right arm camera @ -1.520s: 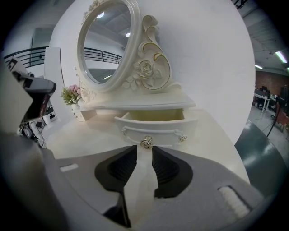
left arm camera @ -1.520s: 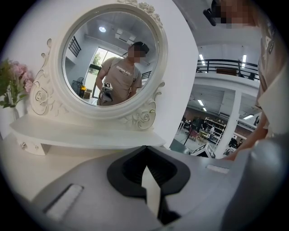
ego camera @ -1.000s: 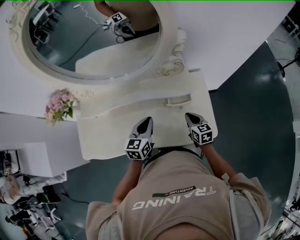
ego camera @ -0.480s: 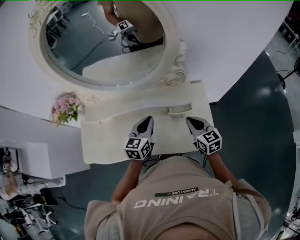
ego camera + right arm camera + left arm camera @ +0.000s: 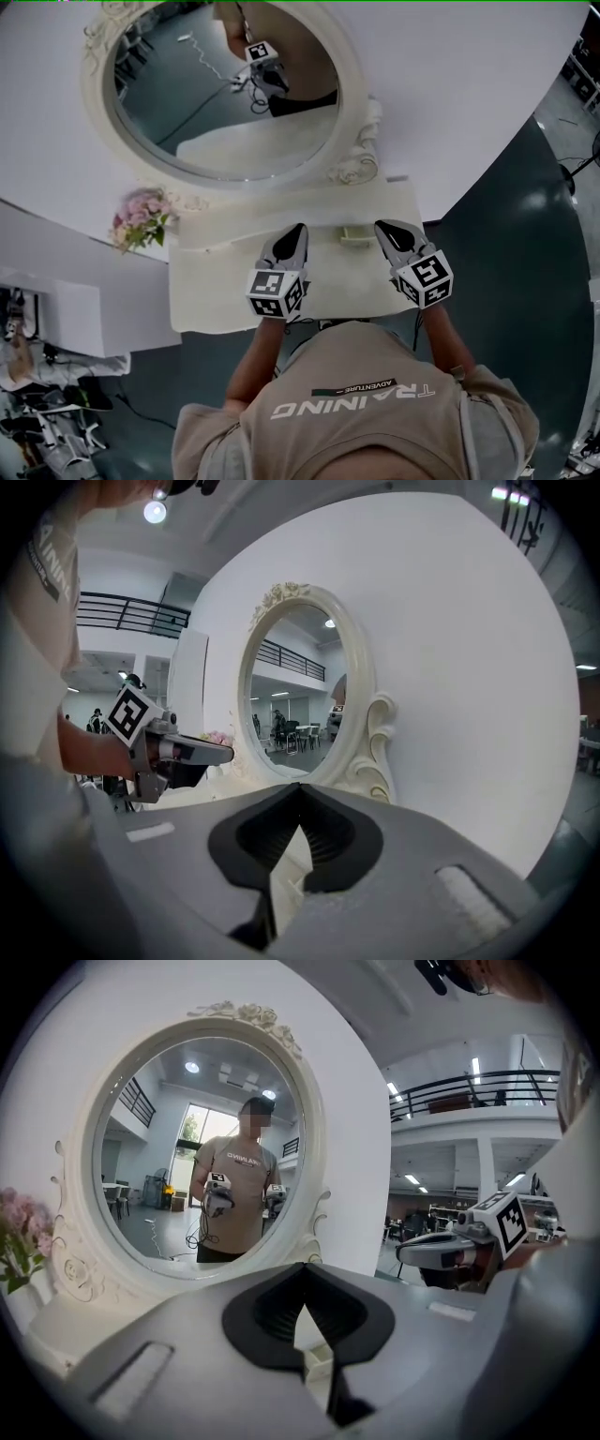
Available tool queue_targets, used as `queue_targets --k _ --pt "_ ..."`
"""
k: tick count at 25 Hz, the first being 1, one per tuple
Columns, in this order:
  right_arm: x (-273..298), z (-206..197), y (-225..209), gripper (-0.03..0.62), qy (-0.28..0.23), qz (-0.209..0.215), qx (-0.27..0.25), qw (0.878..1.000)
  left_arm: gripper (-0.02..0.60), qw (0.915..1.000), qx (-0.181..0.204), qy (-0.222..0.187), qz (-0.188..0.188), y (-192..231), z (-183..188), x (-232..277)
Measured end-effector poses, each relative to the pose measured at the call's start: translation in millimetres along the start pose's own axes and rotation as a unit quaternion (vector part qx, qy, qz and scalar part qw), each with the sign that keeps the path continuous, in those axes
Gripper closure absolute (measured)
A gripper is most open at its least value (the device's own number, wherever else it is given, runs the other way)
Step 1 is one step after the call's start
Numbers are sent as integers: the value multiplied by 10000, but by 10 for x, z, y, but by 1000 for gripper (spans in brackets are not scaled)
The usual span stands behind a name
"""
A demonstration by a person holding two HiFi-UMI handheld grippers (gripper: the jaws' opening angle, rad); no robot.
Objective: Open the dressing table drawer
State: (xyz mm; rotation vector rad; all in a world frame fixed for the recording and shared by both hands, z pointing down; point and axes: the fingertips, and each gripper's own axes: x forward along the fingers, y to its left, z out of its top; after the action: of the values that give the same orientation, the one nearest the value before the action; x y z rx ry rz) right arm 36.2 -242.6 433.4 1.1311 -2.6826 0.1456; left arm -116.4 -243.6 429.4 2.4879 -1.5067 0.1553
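In the head view, a cream dressing table (image 5: 216,291) stands against a curved white wall panel (image 5: 469,75) on a dark, glossy floor (image 5: 525,234). Its oval mirror in a carved cream frame (image 5: 216,103) fills the top of the picture. A bunch of pink flowers (image 5: 141,220) sits below the mirror's left side. The small cream drawer with a bar handle (image 5: 354,234) lies on the table top just below the mirror's lower right scroll; whether it is slid out cannot be told. The left gripper (image 5: 296,230) and the right gripper (image 5: 384,227) hang below the mirror on either side of the drawer, the right one nearer, and neither touches it.

In the left gripper view, the left gripper (image 5: 300,1290) has its jaws pressed together with nothing between them. The mirror (image 5: 141,1176) stands ahead and reflects the person in a beige T-shirt. To the right of the mirror, the right gripper (image 5: 405,1251) shows against an open hall with a railed balcony (image 5: 487,1082).

In the right gripper view, the right gripper (image 5: 300,808) is likewise closed and empty. The mirror (image 5: 295,686) stands straight ahead, and the left gripper (image 5: 230,754) shows to its left.
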Motion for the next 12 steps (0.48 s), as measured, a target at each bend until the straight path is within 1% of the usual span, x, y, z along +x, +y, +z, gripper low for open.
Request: queue_targets --k 3,6,9,12 --pt "32 215 13 591 -201 62 -95 9997 563 9999 87 -110 4 4 124 -13" --pt "42 411 24 591 -435 75 -135 9989 563 9992 377 -141 26 -12 185 -45" --pt "29 575 33 591 -578 75 -258 9980 563 9982 578 -167 58 -27 231 -58" --pt "21 681 45 591 -658 84 -336 9972 563 9976 642 -240 64 -25 300 -56"
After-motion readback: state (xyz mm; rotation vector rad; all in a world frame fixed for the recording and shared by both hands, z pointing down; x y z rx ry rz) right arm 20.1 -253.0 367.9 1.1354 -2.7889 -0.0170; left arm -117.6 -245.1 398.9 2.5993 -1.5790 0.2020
